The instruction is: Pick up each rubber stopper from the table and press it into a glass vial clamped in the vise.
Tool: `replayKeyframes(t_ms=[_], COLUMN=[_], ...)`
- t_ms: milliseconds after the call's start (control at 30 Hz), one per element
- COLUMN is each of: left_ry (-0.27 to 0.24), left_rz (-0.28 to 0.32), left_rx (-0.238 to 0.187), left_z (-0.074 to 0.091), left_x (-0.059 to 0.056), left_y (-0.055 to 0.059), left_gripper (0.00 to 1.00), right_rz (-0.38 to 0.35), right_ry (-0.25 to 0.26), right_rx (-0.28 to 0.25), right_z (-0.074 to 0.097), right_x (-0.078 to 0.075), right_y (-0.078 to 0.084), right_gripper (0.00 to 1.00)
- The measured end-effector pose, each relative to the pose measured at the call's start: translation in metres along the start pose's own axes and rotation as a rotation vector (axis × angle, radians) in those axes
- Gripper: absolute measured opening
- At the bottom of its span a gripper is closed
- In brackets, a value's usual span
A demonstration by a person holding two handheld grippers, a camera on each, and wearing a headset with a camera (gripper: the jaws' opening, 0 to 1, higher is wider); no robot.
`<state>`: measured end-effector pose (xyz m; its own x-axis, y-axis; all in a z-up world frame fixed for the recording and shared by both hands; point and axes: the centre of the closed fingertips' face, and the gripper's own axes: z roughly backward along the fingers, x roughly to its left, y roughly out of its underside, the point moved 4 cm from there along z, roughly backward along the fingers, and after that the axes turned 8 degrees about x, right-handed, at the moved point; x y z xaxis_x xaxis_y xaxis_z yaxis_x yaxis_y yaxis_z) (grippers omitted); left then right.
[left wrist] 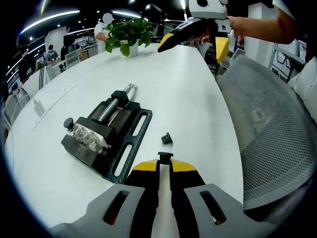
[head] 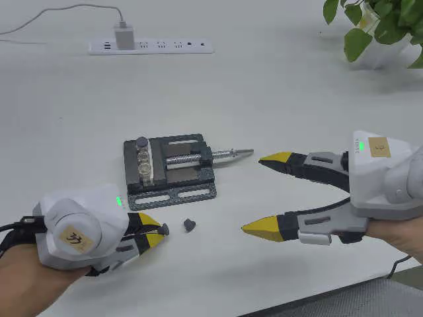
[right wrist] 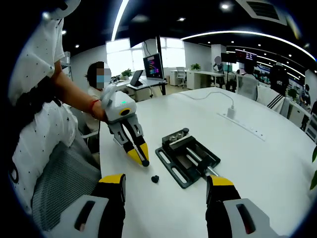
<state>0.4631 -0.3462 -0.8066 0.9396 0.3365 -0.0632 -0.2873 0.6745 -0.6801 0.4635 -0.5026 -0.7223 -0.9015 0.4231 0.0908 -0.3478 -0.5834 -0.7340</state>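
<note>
1. The left gripper (head: 157, 232), at 7 o'clock, is clenching its fingers on a rubber stopper (head: 164, 229).
2. A second stopper (head: 189, 225) is lying loose on the worktop (head: 264, 99), at its 3 o'clock.
3. The right gripper (head: 252, 194) is hovering, fingers released.
4. The vise (head: 173, 191), at 12 o'clock, is clamping the vials (head: 144, 164); the carry probably needs lining up over an open one.

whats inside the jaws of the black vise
A row of clear glass vials stands clamped in the black metal vise; the far one carries a dark rubber stopper. The jaws hide the vials' lower parts.
</note>
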Motion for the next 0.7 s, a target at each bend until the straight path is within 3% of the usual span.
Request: replayKeyframes(t_ms=[100, 200, 333, 533, 700], left_ry=[-0.003, -0.005, -0.006, -0.003, 0.002], left_rz=[0.022, 0.026, 0.02, -0.009, -0.031], left_rx=[-0.06, -0.102, -0.159, -0.221, -0.255], left_z=[0.012, 0.023, 0.039, 0.056, 0.065], left_x=[0.0, 0.0, -0.002, -0.009, -0.015], left_y=[-0.014, -0.026, -0.044, -0.066, -0.08], left_gripper=[0.04, 0.04, 0.04, 0.04, 0.04], right_rz=[-0.004, -0.018, 0.02, 0.057, 0.075], right_ry=[-0.024, -0.065, -0.102, -0.148, -0.202], right_rx=[0.02, -0.005, -0.032, -0.04, -0.027], right_z=[-0.002, -0.003, -0.008, -0.014, -0.016], right_x=[0.003, 0.009, 0.015, 0.023, 0.032], right_y=[-0.01, -0.025, -0.041, -0.059, -0.064], right_gripper=[0.57, 0.54, 0.51, 0.42, 0.29])
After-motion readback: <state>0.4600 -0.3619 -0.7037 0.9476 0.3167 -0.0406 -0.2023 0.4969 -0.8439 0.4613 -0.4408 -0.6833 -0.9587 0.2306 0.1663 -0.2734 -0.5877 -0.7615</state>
